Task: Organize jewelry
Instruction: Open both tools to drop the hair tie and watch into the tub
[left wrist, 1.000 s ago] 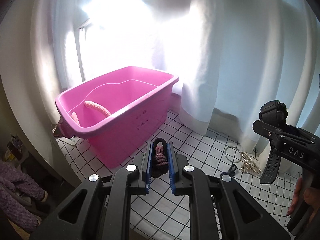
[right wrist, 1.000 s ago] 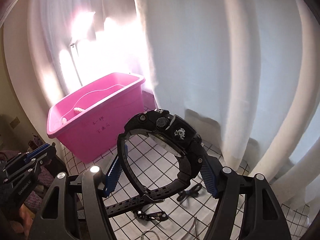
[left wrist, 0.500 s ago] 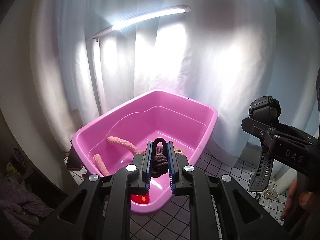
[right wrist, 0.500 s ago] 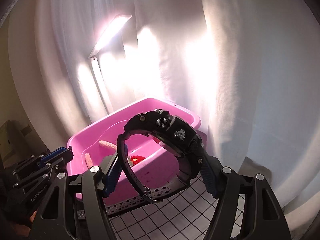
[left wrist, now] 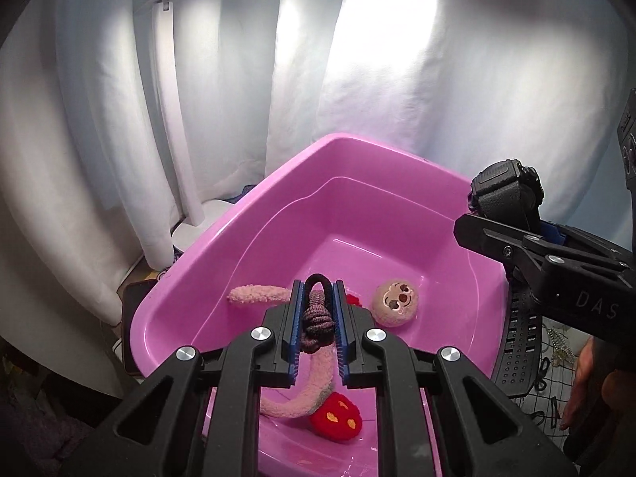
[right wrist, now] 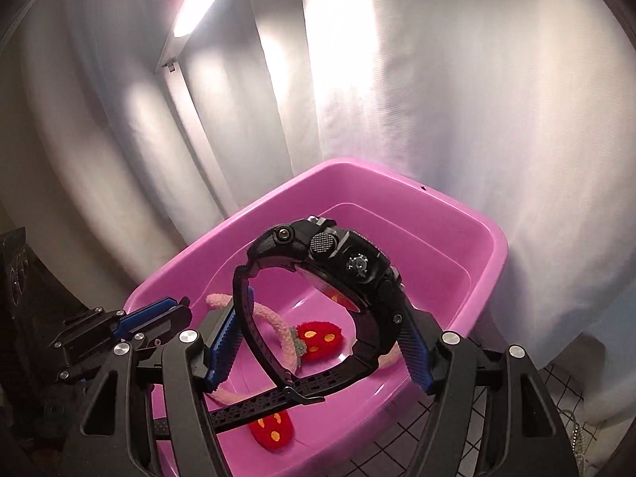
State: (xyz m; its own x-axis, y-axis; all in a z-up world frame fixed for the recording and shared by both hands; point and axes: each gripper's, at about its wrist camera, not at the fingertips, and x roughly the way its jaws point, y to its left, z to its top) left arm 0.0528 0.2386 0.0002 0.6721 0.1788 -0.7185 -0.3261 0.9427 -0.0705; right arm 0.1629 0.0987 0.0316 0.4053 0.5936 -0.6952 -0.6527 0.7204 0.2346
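Note:
My left gripper is shut on a knotted dark hair tie and hangs over the near side of the pink tub. My right gripper is shut on a chunky black wristwatch, its blue pads pressing the strap on both sides above the pink tub. The strap's loose end trails to the lower left. In the left wrist view the right gripper holds the watch over the tub's right rim. In the right wrist view the left gripper shows at the tub's left rim.
Inside the tub lie a fuzzy pink headband, red strawberry plush pieces and a round plush face. White curtains hang close behind. A grid-patterned surface with loose jewelry lies at the right, beside a person's hand.
Both grippers have swept from the grid surface to over the pink tub, still holding the hair tie and the watch. The tub now fills the lower middle of both views.

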